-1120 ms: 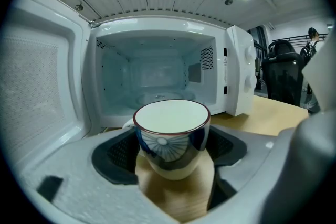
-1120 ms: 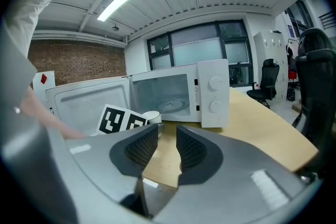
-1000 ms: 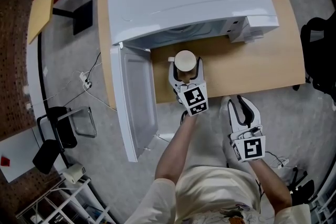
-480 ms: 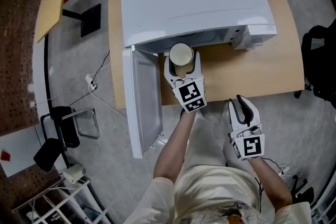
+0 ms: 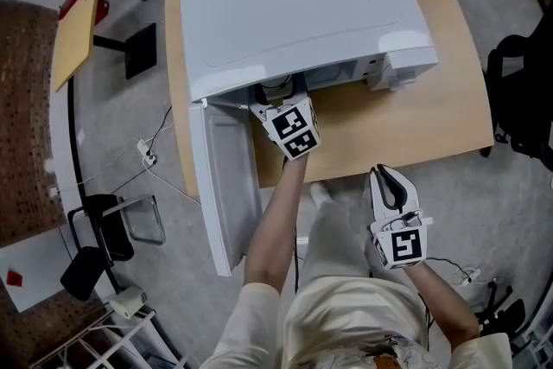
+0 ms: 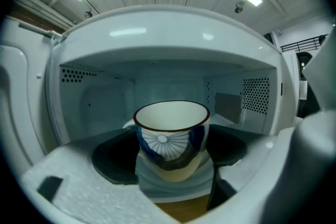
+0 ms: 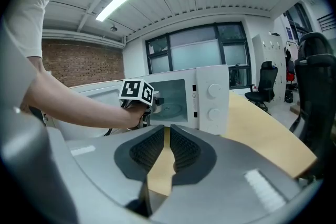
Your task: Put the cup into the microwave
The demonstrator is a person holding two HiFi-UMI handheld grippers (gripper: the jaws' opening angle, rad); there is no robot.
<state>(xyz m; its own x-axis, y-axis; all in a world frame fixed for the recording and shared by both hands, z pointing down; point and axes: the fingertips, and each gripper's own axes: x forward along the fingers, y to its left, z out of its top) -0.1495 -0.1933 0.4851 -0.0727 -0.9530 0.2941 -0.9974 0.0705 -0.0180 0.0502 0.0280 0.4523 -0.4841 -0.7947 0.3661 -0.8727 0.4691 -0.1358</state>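
Observation:
A white cup (image 6: 172, 136) with a blue and brown pattern and a dark rim sits between the dark pads (image 6: 113, 162) of my left gripper (image 6: 170, 160), which is shut on it. The cup hangs at the mouth of the white microwave (image 5: 294, 4), just over the glass turntable (image 6: 231, 123). In the head view the microwave's top hides the cup and the left fingertips; only the marker cube (image 5: 291, 127) shows. My right gripper (image 5: 390, 186) hovers off the table's front edge, and its jaws are closing with nothing between them (image 7: 165, 149).
The microwave door (image 5: 220, 186) hangs open to the left, past the wooden table's (image 5: 415, 117) front edge. A black office chair (image 5: 518, 91) stands at the right. Cables and a plug (image 5: 147, 147) lie on the grey floor at the left.
My left gripper has carried the cup up and forward from the table in front of the microwave into its opening. The right gripper's jaws have narrowed to a slit.

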